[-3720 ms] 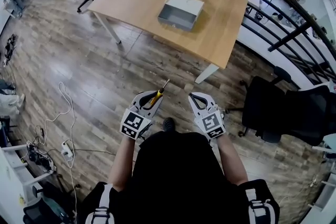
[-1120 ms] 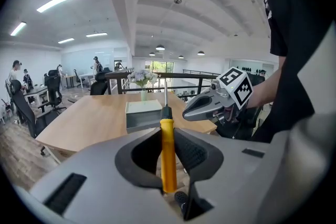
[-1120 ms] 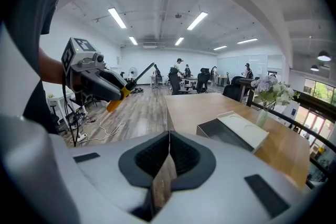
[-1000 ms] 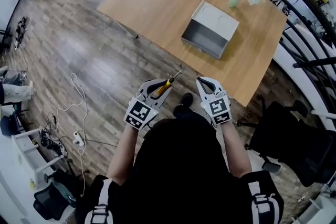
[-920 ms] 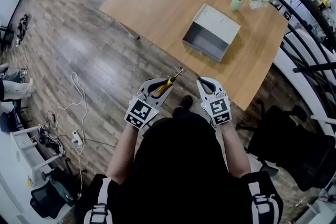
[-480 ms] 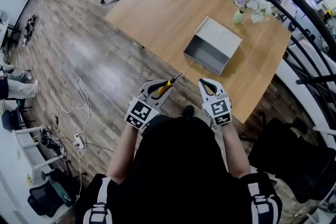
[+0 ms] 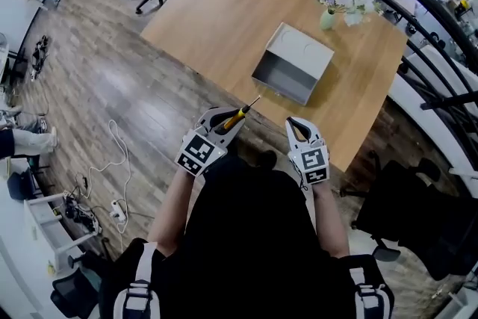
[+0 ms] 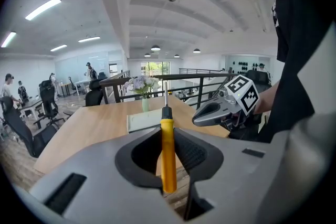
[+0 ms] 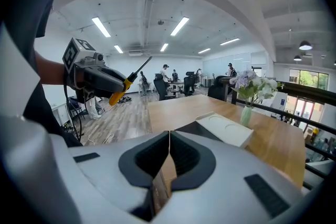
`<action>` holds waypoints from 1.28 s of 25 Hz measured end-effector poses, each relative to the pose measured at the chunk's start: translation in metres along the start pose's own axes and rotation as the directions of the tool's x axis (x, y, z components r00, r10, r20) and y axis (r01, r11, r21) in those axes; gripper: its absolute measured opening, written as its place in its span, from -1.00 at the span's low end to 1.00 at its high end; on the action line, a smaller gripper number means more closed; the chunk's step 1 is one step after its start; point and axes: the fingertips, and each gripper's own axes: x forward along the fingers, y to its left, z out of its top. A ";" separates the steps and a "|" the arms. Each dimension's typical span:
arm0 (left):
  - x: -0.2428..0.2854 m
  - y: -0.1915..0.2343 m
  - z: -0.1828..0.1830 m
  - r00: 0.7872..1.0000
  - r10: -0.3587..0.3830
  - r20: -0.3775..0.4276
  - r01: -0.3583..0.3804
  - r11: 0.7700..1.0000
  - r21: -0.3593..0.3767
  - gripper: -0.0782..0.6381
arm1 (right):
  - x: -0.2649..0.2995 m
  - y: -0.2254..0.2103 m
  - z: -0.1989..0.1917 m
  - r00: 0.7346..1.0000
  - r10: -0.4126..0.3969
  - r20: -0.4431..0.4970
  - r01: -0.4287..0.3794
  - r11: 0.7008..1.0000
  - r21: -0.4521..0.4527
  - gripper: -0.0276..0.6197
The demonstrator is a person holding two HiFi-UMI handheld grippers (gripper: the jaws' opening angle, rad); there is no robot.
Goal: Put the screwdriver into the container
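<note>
Left gripper view shows my left gripper (image 8: 169, 140) clamped on the smooth yellow handle of the screwdriver (image 8: 168, 157), its thin metal shaft pointing forward past the jaws; I judge that grip lets the tip lead into the container (image 7: 303, 54). That container, a boxy grey-white bin with flat matte walls, sits on the wooden tabletop (image 7: 224, 4) well apart from the tool, near a vase of flowers (image 7: 327, 17). My right gripper (image 9: 169, 136) has its jaws pressed together on nothing, idle beside the left
</note>
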 end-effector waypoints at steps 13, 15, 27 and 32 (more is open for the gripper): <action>0.033 0.037 0.027 0.992 -0.127 0.027 0.123 0.985 0.118 -0.54 | 0.002 -0.002 0.012 0.992 -0.127 -0.010 0.128 0.990 0.056 -0.84; 0.045 0.037 0.027 0.987 -0.161 0.015 0.157 0.979 0.129 -0.54 | 0.000 -0.006 0.007 0.989 -0.144 -0.037 0.146 0.986 0.077 -0.84; 0.108 0.063 0.030 0.947 -0.308 -0.094 0.322 0.912 0.254 -0.54 | 0.018 -0.050 0.017 0.961 -0.260 -0.098 0.270 0.956 0.113 -0.84; 0.131 0.066 0.026 0.923 -0.349 -0.163 0.385 0.859 0.337 -0.54 | 0.022 -0.066 0.019 0.944 -0.310 -0.116 0.324 0.936 0.139 -0.84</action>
